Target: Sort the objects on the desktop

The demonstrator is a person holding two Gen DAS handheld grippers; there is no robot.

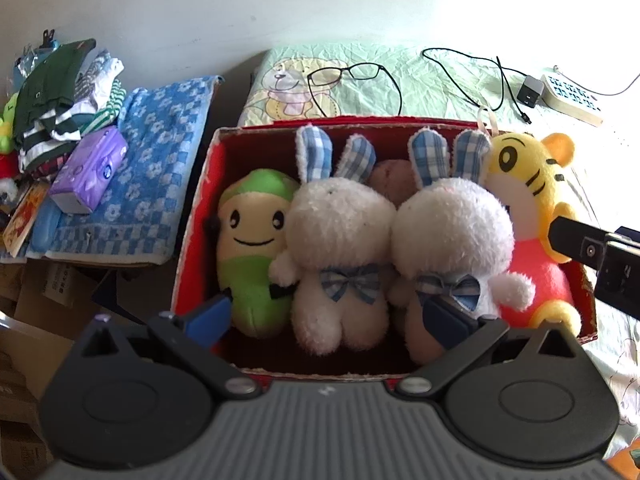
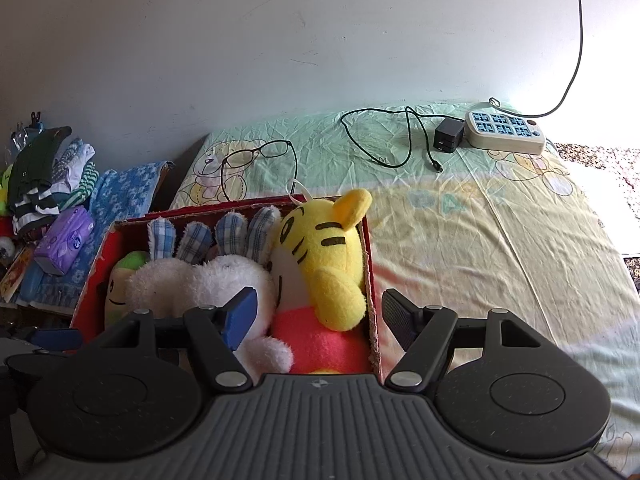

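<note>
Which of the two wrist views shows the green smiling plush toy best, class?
The left wrist view: the green smiling plush toy lies fully visible at the left end of the red box. In the right wrist view only part of its face shows, behind a white rabbit.

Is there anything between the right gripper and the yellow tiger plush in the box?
Nothing visible. The right gripper, jaws wide open, hangs straight over the yellow tiger plush, which sits against the red box's right wall.

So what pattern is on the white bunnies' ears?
Blue-and-white check on the bunnies' ears, clearest in the left wrist view.
</note>
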